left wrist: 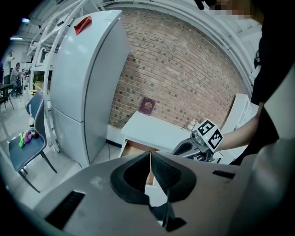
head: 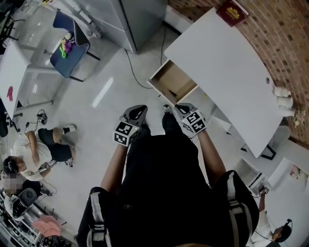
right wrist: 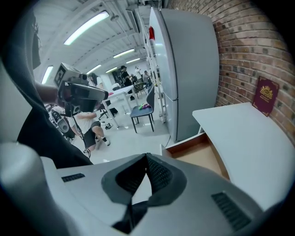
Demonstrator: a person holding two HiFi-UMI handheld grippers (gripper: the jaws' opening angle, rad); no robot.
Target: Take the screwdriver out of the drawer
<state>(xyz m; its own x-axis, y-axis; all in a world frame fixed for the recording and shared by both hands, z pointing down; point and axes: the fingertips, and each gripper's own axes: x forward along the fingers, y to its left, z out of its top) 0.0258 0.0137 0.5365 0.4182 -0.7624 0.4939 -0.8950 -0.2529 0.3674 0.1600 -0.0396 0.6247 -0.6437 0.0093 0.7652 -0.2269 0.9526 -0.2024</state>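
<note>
Short of the open drawer [head: 170, 79], left gripper [head: 139, 111] and right gripper [head: 179, 109] are both closed and empty. Entering with the jaws closed risks pushing the screwdriver [head: 172, 92] away.

No word, number or brand can be read anywhere in these views. The nearest things to signs are the black-and-white square patterns on the left marker cube [head: 126, 133], which is part of the left gripper [head: 138, 111], and on the right marker cube [head: 194, 121], which is part of the right gripper [head: 179, 109] (patterns only, no letters or digits). The dark red booklet [head: 232, 11] lying on the white rectangular table [head: 227, 72] bears a gold emblem on its cover, too small to read. A small red label [left wrist: 82, 24] sits high on the tall grey metal cabinet [left wrist: 87, 87]; any print on it cannot be made out.
</note>
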